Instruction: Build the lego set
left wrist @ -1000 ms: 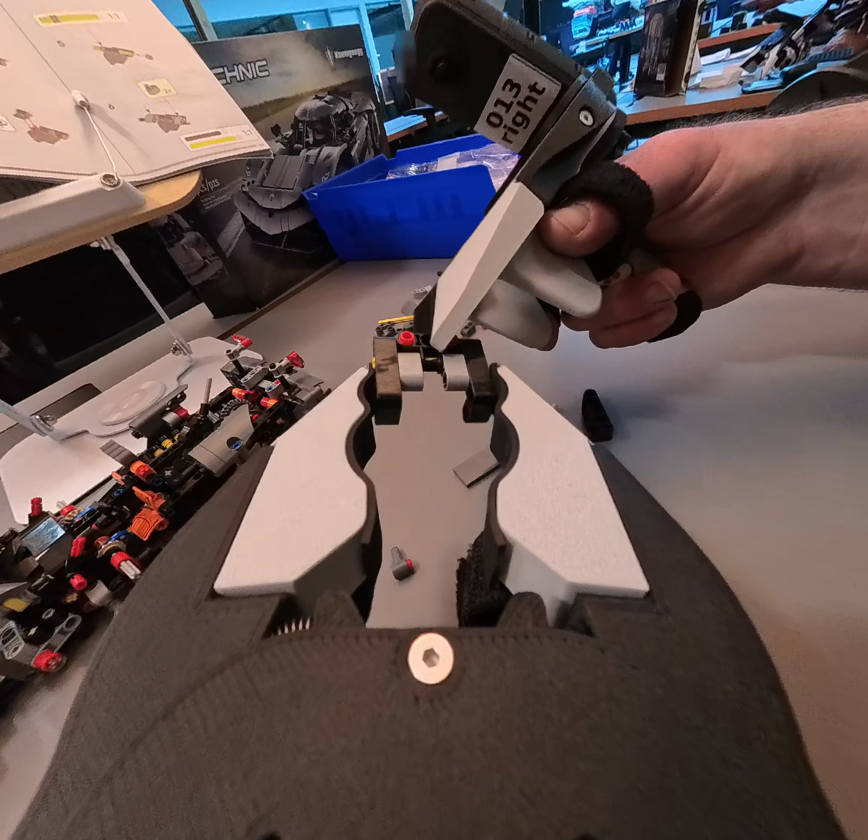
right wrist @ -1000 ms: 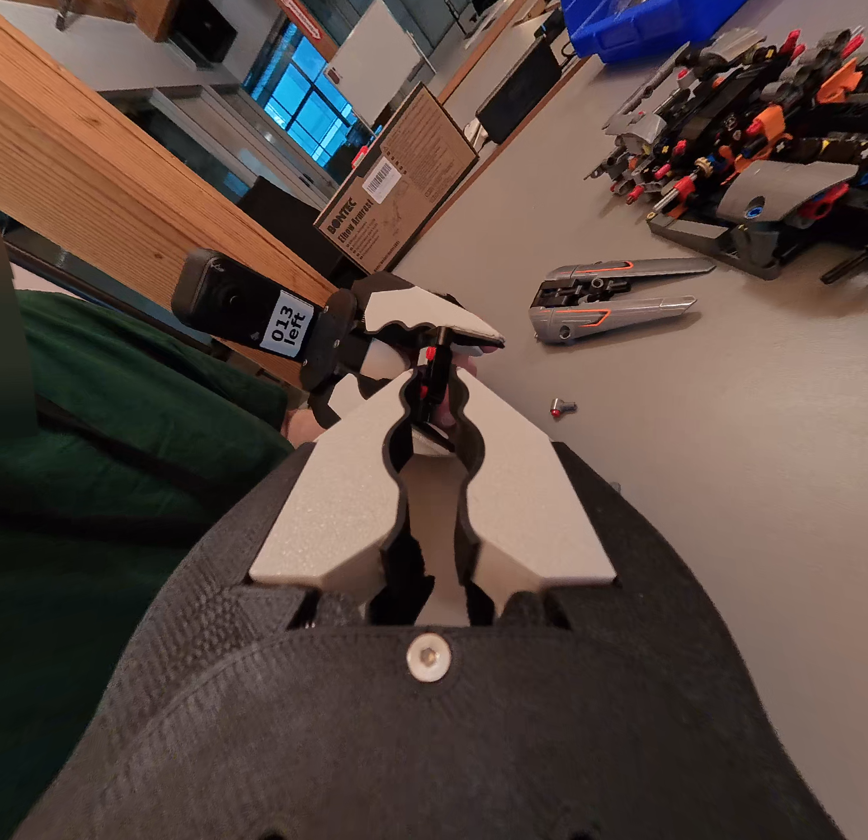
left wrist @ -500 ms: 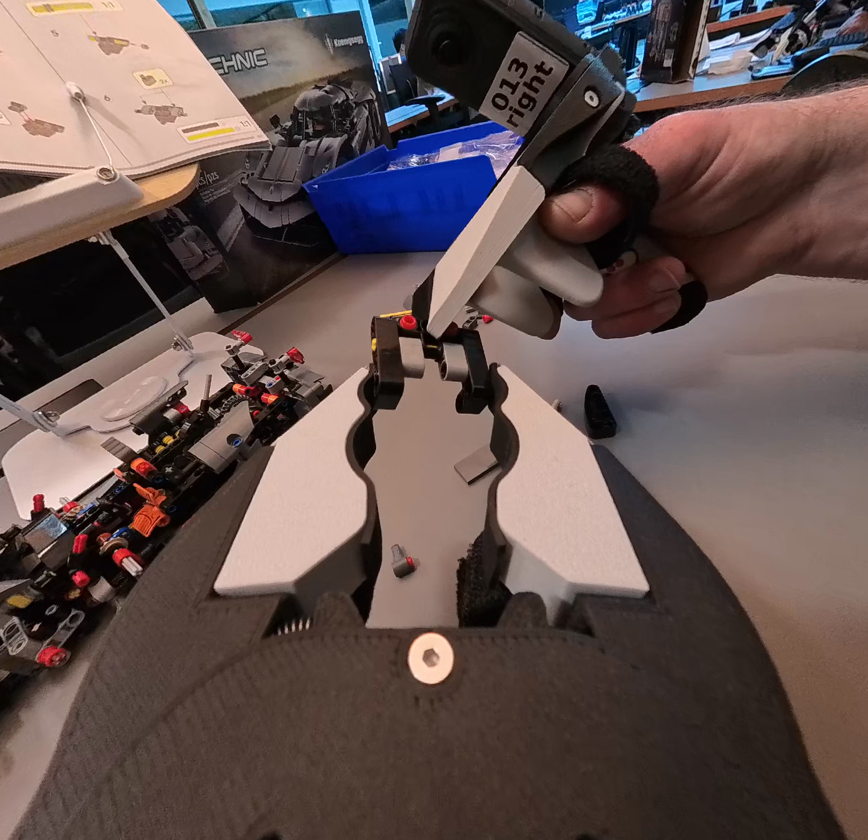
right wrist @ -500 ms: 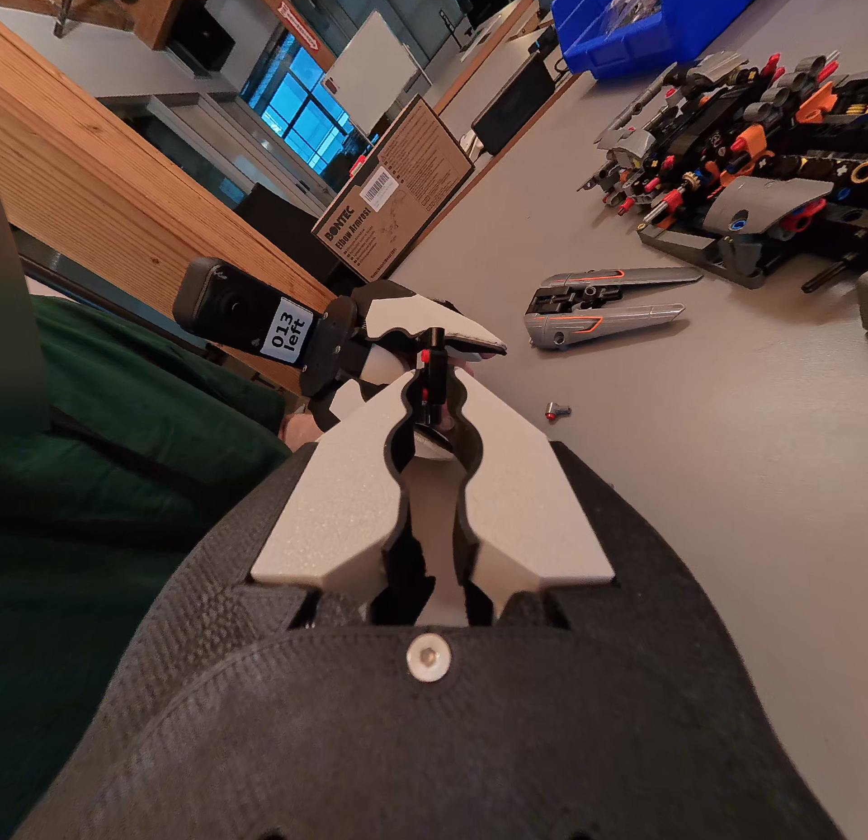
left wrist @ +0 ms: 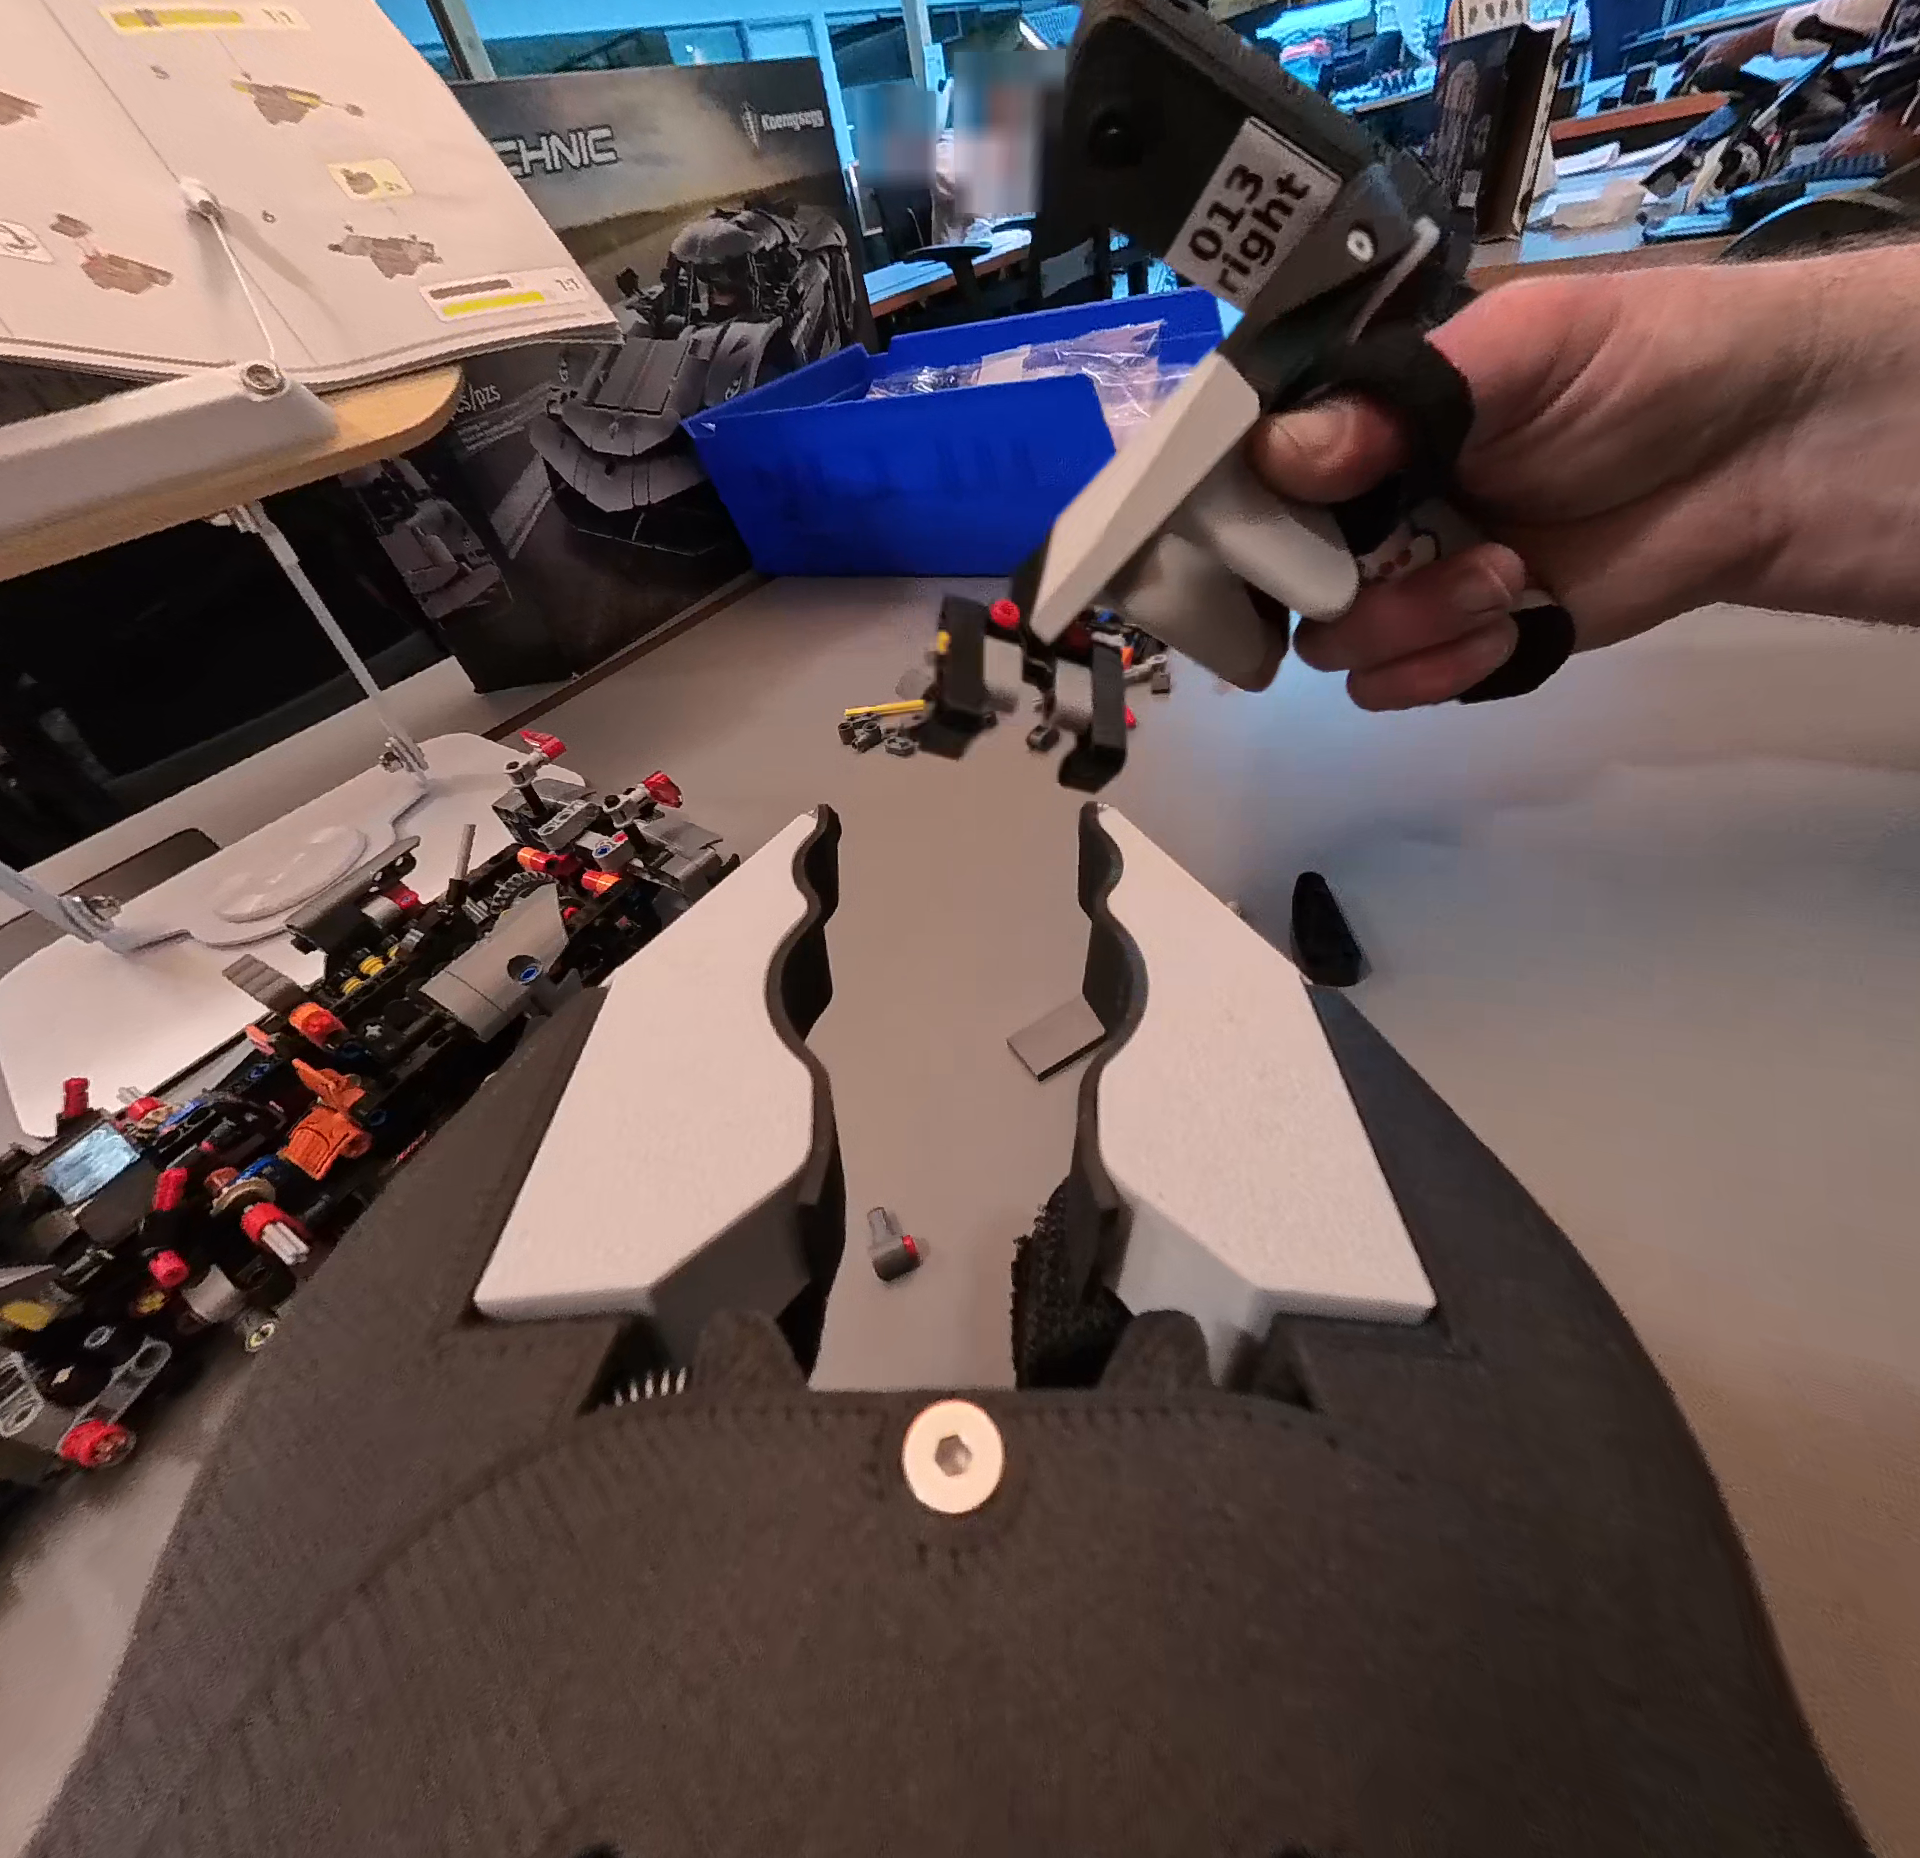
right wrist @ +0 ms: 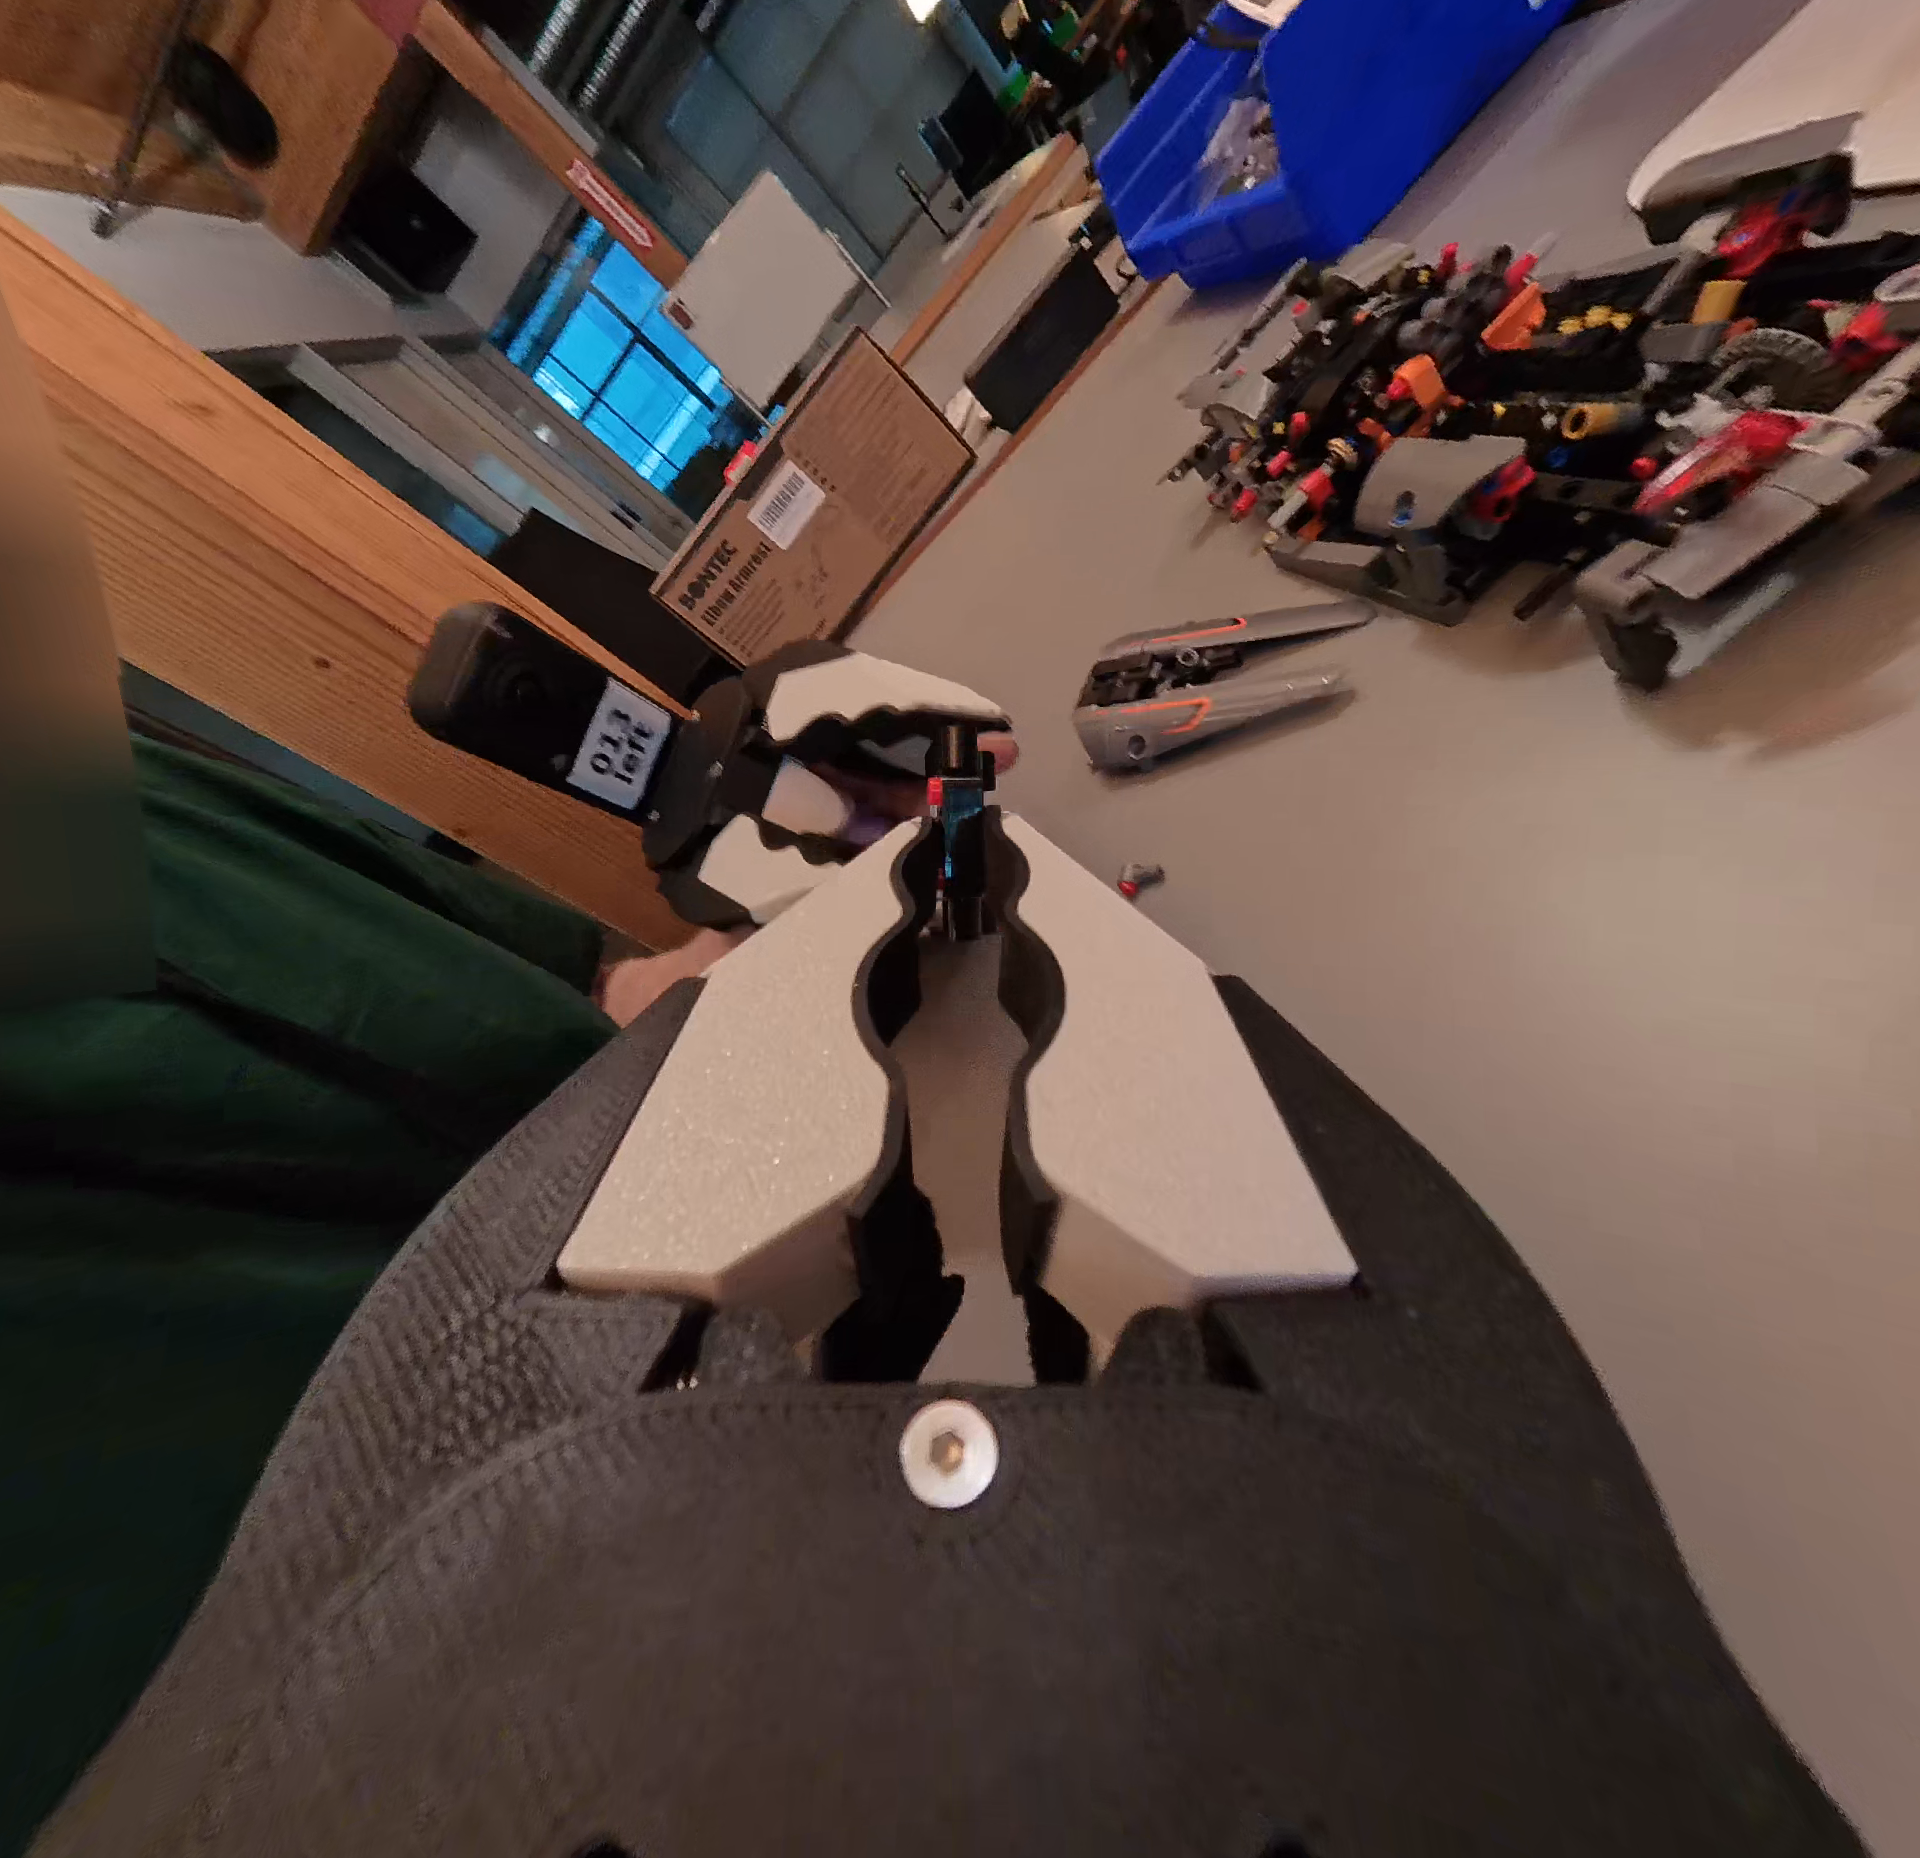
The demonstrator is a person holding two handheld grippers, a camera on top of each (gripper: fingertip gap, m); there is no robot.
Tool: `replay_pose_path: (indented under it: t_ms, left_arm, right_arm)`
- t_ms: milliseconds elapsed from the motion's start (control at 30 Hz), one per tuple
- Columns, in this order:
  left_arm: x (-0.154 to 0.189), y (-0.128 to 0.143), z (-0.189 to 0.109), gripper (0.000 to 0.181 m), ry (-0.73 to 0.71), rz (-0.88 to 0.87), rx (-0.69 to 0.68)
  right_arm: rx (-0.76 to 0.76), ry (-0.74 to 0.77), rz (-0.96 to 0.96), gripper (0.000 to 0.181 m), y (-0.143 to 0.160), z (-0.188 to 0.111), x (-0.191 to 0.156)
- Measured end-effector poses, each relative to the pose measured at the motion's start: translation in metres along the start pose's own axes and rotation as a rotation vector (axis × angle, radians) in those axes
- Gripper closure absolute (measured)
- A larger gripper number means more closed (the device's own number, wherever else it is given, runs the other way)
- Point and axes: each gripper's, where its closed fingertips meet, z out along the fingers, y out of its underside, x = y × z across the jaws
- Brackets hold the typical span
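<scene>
Above table (left wrist: 1558, 977): right gripper (right wrist: 961, 852) clamping subassembly (right wrist: 958, 821)

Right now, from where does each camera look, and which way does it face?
Left wrist view: sits on the open left gripper, faces the blue bin; the right hand shows.
Right wrist view: sits on the right gripper, shut on the small black assembly, faces the left gripper; a green sleeve shows.
Shared: the assembly, the car model, the table.
</scene>
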Motion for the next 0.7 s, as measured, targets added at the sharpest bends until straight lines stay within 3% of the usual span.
replay_pose_path:
  t_ms: [133, 433, 700]
  left_arm:
    - [-0.002, -0.001, -0.001, 0.138, -0.002, -0.019, 0.009]
    - [-0.012, -0.004, -0.006, 0.140, -0.029, -0.059, 0.045]
    - [-0.014, -0.005, -0.007, 0.141, -0.029, -0.077, 0.055]
  right_arm:
    - [-0.122, 0.094, -0.019, 0.175, 0.025, -0.003, 0.018]
    - [-0.471, 0.130, -0.137, 0.175, 0.090, 0.027, 0.020]
    - [-0.516, 0.199, -0.256, 0.173, 0.094, 0.043, 0.018]
